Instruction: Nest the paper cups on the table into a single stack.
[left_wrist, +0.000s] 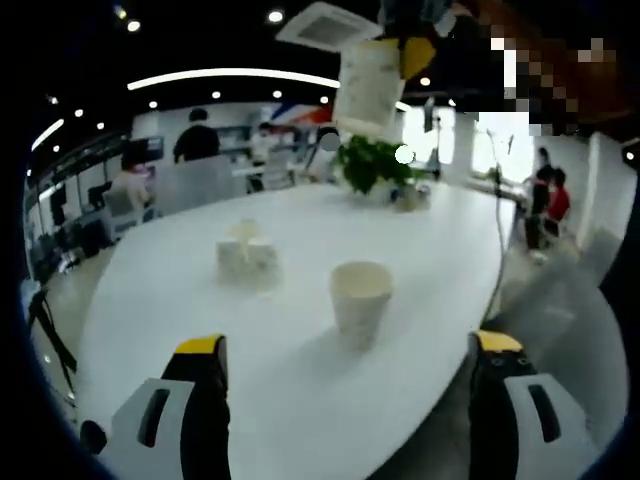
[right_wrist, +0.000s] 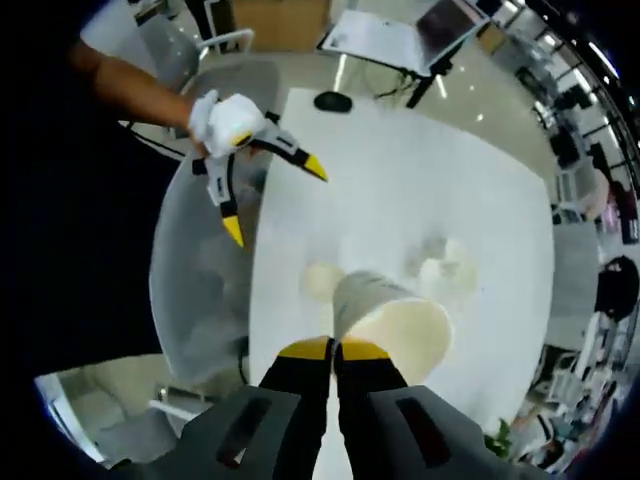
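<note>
Holding one paper cup aloft: right gripper (right_wrist: 335, 349), fingers pinched together on the rim/wall of the held cup (right_wrist: 395, 322), mouth turned toward the camera. It's carried high over the tabletop (right_wrist: 400, 180), looking almost straight down. My read: raised so it can come down over a target cup w/o knocking the others.

Left gripper (left_wrist: 350, 350) sits low at the near table edge, fingers spread wide apart, nothing between them. In right gripper view the same tool (right_wrist: 255, 165) shows at the table's side, a gloved hand on it, yellow tips splayed. Prob. staged open to take or steady the next cup.

Next out: single cup (left_wrist: 359, 301), upright, mouth up, just ahead of the left fingers and roughly between their lines. Stands alone, apart from the rest, so likely the stack base or next pick; can't say which.

Further: cluster of cups (left_wrist: 248, 255), small and blurred. Count unclear; whether some are already nested, can't tell. In right gripper view they're pale blobs (right_wrist: 440, 265) beyond the held cup.

Far end of the tabletop: potted plant (left_wrist: 372, 163). Beyond: office chairs and people, well apart from the work.

Judgement: stack not yet single; at least the held cup, the lone cup and the cluster are separate.
</note>
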